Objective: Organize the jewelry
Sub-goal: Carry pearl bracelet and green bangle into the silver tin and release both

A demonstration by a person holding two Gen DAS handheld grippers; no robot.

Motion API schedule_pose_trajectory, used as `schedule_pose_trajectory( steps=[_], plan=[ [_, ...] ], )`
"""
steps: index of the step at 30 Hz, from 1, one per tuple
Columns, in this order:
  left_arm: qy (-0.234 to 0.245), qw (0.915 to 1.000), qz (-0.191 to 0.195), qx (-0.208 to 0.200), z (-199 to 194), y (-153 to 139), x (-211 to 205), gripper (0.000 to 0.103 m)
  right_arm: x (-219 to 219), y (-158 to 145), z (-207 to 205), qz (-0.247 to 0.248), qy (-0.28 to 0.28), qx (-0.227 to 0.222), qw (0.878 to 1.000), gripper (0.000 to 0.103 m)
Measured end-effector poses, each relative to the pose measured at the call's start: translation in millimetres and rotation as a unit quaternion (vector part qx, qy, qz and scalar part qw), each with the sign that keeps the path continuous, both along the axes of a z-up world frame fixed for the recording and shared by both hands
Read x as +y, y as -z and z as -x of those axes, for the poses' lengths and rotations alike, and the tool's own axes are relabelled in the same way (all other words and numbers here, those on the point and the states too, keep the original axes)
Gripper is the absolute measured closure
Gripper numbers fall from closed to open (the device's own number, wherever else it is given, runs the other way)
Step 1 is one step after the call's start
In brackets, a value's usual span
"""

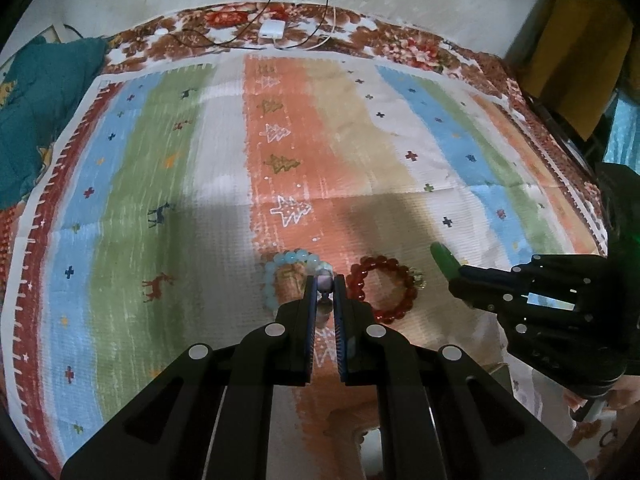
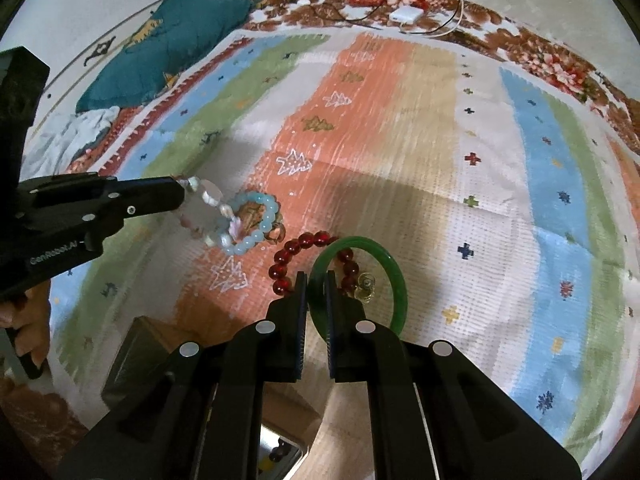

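Right wrist: green bangle (image 2: 394,280) pinched between right tongs (image 2: 316,284)

- I count four bracelets: one pale pearl-and-crystal bracelet (image 2: 208,208), one light blue bead bracelet (image 2: 256,222), one dark red bead bracelet (image 2: 304,256), one green bangle (image 2: 384,268).
- Two grippers: my left gripper (image 1: 324,284), my right gripper (image 2: 316,284).
- One striped mat (image 1: 360,140).
- One white charger (image 1: 273,30).
- One teal cushion (image 2: 168,48).
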State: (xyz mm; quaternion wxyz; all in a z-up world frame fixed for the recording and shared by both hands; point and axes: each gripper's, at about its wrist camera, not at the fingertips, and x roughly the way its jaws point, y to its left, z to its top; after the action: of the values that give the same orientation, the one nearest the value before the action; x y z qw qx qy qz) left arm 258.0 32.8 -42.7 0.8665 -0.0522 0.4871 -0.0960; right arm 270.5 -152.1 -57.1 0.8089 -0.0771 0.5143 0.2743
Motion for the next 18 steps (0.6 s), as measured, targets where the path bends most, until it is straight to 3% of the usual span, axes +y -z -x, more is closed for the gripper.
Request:
schedule_pose_trajectory(
  steps=[18],
  plan=[
    [0.019,0.999,0.016,-0.038,30.6,-34.6,-16.1,0.095,-17.9,-38.2,35.3,-0.035,0.007,-0.024,0.999,0.094]
  ],
)
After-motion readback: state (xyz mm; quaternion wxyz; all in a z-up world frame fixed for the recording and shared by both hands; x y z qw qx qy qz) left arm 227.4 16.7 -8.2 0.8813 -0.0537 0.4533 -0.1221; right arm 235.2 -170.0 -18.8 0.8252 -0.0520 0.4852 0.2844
